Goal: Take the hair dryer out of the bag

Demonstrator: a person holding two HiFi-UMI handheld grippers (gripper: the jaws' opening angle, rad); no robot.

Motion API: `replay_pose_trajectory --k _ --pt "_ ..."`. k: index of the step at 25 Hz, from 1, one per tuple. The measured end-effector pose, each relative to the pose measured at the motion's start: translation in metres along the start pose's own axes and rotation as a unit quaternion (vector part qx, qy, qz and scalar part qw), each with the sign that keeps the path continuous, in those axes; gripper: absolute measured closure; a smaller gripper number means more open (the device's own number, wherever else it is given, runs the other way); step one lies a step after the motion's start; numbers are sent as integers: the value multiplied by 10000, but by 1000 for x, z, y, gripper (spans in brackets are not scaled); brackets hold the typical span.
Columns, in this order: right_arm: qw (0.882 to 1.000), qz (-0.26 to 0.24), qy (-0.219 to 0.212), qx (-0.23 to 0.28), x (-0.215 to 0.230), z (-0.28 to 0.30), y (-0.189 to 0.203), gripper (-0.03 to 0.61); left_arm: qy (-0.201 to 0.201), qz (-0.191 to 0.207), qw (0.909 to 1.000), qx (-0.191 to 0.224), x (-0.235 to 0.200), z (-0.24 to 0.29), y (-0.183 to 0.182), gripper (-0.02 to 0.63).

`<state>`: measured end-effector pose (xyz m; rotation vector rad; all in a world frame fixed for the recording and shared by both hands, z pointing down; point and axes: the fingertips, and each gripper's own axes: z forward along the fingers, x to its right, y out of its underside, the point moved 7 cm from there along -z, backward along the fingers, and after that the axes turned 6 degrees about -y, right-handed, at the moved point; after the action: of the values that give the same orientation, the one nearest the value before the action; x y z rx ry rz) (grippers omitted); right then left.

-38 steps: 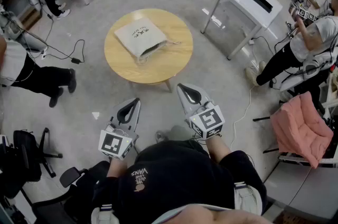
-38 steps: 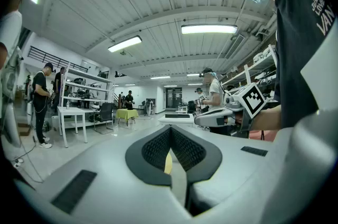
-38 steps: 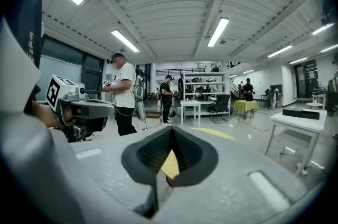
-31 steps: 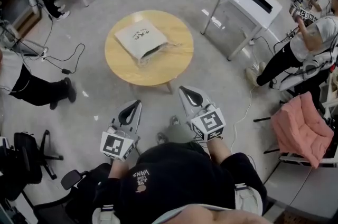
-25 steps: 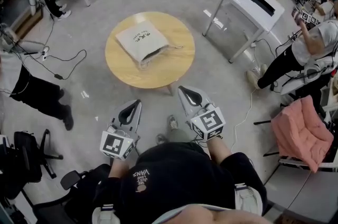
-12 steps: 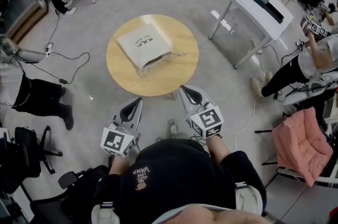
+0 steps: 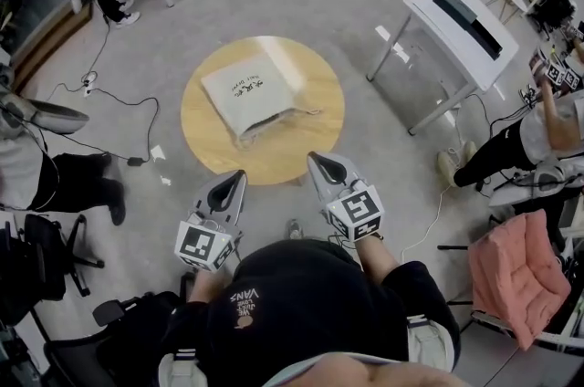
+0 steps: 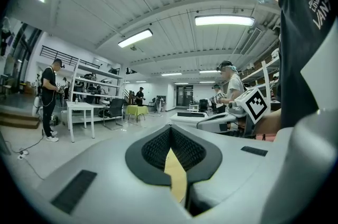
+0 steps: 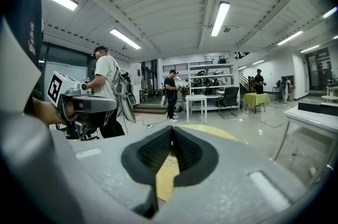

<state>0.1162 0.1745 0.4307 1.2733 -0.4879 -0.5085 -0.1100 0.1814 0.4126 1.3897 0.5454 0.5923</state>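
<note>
A white drawstring bag (image 7: 251,90) lies on the round wooden table (image 7: 310,125), its mouth and cords toward me. The hair dryer is hidden; the bag bulges but shows nothing inside. My left gripper (image 7: 235,178) hangs just short of the table's near edge, shut and empty. My right gripper (image 7: 315,159) reaches the near rim, also shut with nothing in it. In the left gripper view the jaws (image 8: 170,130) meet at the tip. The right gripper view shows my right gripper (image 9: 171,130) shut, with the table's yellow top (image 9: 211,130) just beyond.
A white desk (image 7: 465,25) carrying a long black device stands to the right of the table. Cables (image 7: 109,98) trail over the floor on the left. People stand at the left and right edges. A pink-covered chair (image 7: 516,271) is at lower right, a black chair (image 7: 46,253) at lower left.
The round table and bag have come nearer to both grippers as I walk toward them. Both grippers stay shut and side by side.
</note>
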Motion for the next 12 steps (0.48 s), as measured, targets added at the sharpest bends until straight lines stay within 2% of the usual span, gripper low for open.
replay_pose_trajectory --k 12 --pt "9992 6 -369 -160 46 28 5 580 -420 -88 9989 -165 -11 36 9 603"
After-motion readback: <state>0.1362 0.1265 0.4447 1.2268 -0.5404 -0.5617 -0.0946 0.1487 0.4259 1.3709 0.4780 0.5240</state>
